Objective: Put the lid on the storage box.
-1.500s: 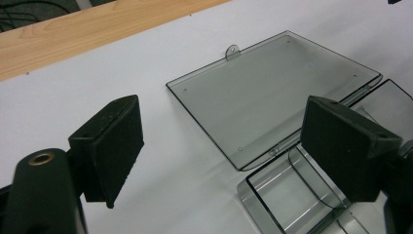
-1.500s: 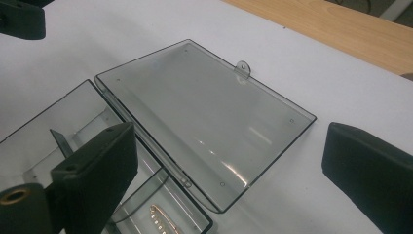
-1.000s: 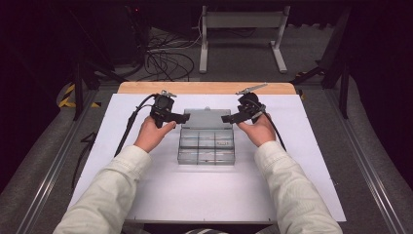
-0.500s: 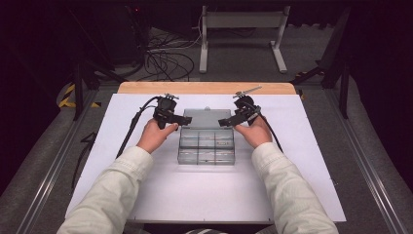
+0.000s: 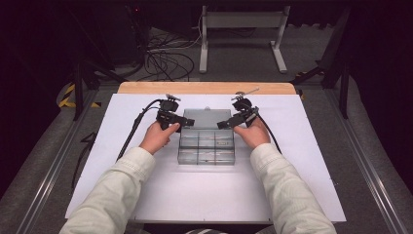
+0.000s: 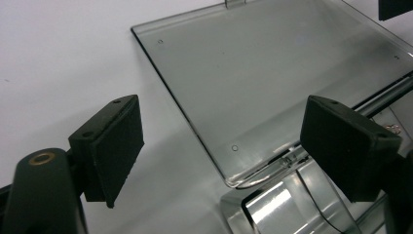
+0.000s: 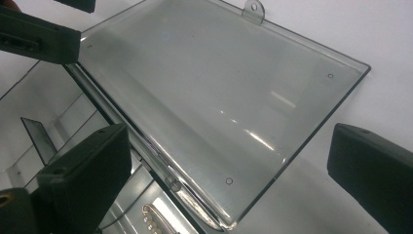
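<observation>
Above the worktop [image 5: 122,161], both grippers, left [image 5: 187,121] and right [image 5: 224,124], hover with fingers spread over the clear box's [image 5: 206,145] flat-open lid [image 5: 207,119].

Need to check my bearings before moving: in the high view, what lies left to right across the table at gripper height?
Left gripper's cable → left gripper → open lid of the clear box → right gripper → right gripper's cable.

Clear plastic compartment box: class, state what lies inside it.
Inside the clear plastic compartment box, divider walls form small cells. One cell holds a small gold-coloured beaded piece. Glare hides the contents of the other cells.
</observation>
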`<state>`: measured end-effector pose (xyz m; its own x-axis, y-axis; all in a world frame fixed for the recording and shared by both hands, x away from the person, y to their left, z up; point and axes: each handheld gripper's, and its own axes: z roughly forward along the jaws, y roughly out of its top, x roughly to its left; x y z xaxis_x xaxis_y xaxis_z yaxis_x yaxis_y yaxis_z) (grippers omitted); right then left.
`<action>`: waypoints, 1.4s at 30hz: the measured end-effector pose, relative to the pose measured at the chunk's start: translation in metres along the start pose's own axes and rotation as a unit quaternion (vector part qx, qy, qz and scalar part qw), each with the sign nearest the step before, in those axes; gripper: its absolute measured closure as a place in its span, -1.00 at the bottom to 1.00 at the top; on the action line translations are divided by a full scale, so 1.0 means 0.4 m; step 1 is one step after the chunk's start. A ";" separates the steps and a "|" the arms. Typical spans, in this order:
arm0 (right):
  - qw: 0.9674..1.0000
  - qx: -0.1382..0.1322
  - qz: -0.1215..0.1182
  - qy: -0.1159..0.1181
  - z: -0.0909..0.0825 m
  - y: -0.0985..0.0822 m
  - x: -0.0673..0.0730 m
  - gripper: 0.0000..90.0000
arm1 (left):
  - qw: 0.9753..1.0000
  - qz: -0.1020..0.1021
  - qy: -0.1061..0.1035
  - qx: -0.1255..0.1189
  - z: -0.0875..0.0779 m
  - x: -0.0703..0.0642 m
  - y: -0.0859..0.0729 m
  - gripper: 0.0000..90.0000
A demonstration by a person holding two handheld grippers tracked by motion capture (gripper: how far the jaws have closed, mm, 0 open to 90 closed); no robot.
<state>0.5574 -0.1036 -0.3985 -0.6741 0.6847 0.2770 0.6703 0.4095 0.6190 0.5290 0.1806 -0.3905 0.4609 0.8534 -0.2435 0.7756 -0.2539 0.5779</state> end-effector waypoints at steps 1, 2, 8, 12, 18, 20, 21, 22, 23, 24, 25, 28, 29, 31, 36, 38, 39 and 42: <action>1.000 0.002 0.002 0.001 0.001 -0.001 -0.001 -0.93 | 1.000 -0.003 0.001 0.003 0.002 0.000 0.000 -0.63; 1.000 0.004 0.004 0.002 0.002 -0.001 -0.002 -0.93 | 1.000 -0.006 0.000 0.005 0.003 0.000 0.000 -0.62; 1.000 0.014 0.013 0.012 0.009 -0.004 -0.004 -0.93 | 0.999 -0.037 -0.009 0.019 0.008 0.004 0.002 -0.60; 0.999 0.019 0.021 0.018 0.013 -0.006 -0.007 -0.93 | 0.998 -0.052 -0.017 0.026 0.010 0.010 0.004 -0.59; 0.999 0.027 0.030 0.027 0.018 -0.009 -0.009 -0.93 | 0.996 -0.076 -0.036 0.039 0.013 0.018 0.006 -0.55; 0.998 0.028 0.034 0.032 0.018 -0.009 -0.009 -0.93 | 0.995 -0.079 -0.040 0.043 0.014 0.022 0.008 -0.55; 0.998 0.029 0.037 0.035 0.019 -0.009 -0.010 -0.92 | 0.995 -0.083 -0.044 0.044 0.014 0.023 0.009 -0.54; 0.998 0.030 0.039 0.038 0.019 -0.009 -0.010 -0.91 | 0.994 -0.087 -0.048 0.047 0.015 0.024 0.009 -0.53; 0.998 0.030 0.040 0.040 0.019 -0.009 -0.011 -0.90 | 0.994 -0.088 -0.050 0.047 0.016 0.026 0.009 -0.53; 0.998 0.031 0.041 0.042 0.019 -0.010 -0.011 -0.89 | 0.993 -0.090 -0.054 0.048 0.017 0.027 0.009 -0.53; 0.998 0.032 0.042 0.044 0.020 -0.010 -0.011 -0.88 | 0.993 -0.093 -0.057 0.050 0.018 0.029 0.010 -0.52; 0.997 0.034 0.046 0.052 0.021 -0.010 -0.011 -0.84 | 0.991 -0.100 -0.065 0.053 0.020 0.031 0.010 -0.51; 0.997 0.036 0.045 0.051 0.020 -0.010 -0.010 -0.82 | 0.991 -0.100 -0.066 0.053 0.020 0.031 0.011 -0.51; 0.997 0.038 0.044 0.050 0.020 -0.010 -0.010 -0.79 | 0.991 -0.104 -0.070 0.056 0.020 0.031 0.012 -0.49; 0.997 0.039 0.046 0.053 0.017 -0.010 -0.013 -0.74 | 0.989 -0.108 -0.082 0.064 0.023 0.034 0.017 -0.43; 0.997 0.040 0.045 0.052 0.017 -0.010 -0.012 -0.74 | 0.987 -0.111 -0.089 0.069 0.025 0.034 0.019 -0.40; 0.997 0.040 0.045 0.053 0.017 -0.010 -0.012 -0.73 | 0.987 -0.113 -0.092 0.068 0.027 0.034 0.020 -0.39; 0.997 0.041 0.045 0.053 0.016 -0.010 -0.012 -0.72 | 0.987 -0.112 -0.096 0.069 0.028 0.032 0.022 -0.34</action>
<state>0.5598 -0.1045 -0.4070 -0.6363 0.6556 0.4066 0.7495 0.4004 0.5272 0.5465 0.1840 -0.3973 0.3350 0.7961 -0.5040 0.9124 -0.1406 0.3844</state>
